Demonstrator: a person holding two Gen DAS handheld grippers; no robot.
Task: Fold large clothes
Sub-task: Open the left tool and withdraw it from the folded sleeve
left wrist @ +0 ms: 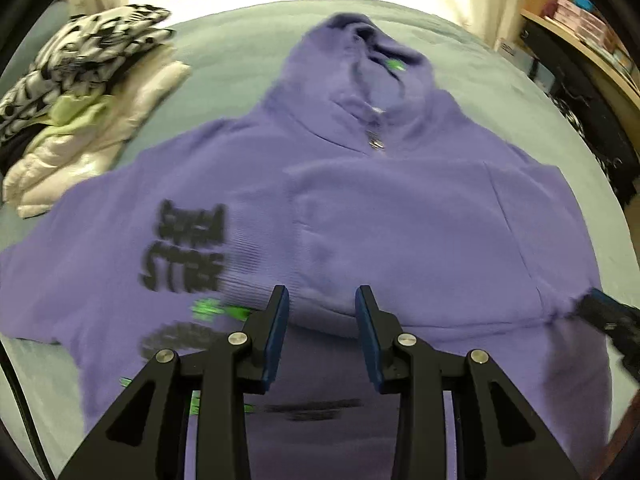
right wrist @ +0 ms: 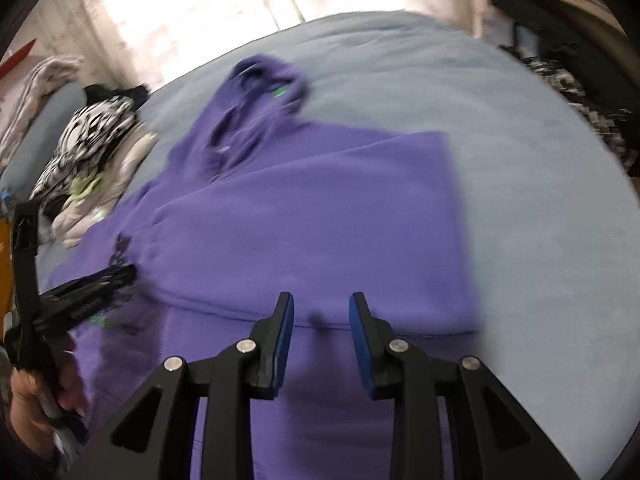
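At the bottom of the left wrist view, the left gripper (left wrist: 322,300) hovers over the lower hem of a purple zip hoodie (left wrist: 360,208), its jaws a narrow gap apart with nothing between them. The right gripper (right wrist: 322,306), low in its own view, is likewise narrowly parted and empty above a folded edge. The hoodie lies front-up across the middle of the grey-blue bed (right wrist: 540,200), hood toward the top of the frame.

To fold well, both grippers should probably pinch the hem at matching spots and lift together, keeping the cloth taut.

The left view alone shows the black lettering (left wrist: 184,248), the zipper pull (left wrist: 376,142) and the folded clothes pile (left wrist: 80,120) at upper left; the right view shows a hand (right wrist: 28,408) carrying the other gripper at lower left.
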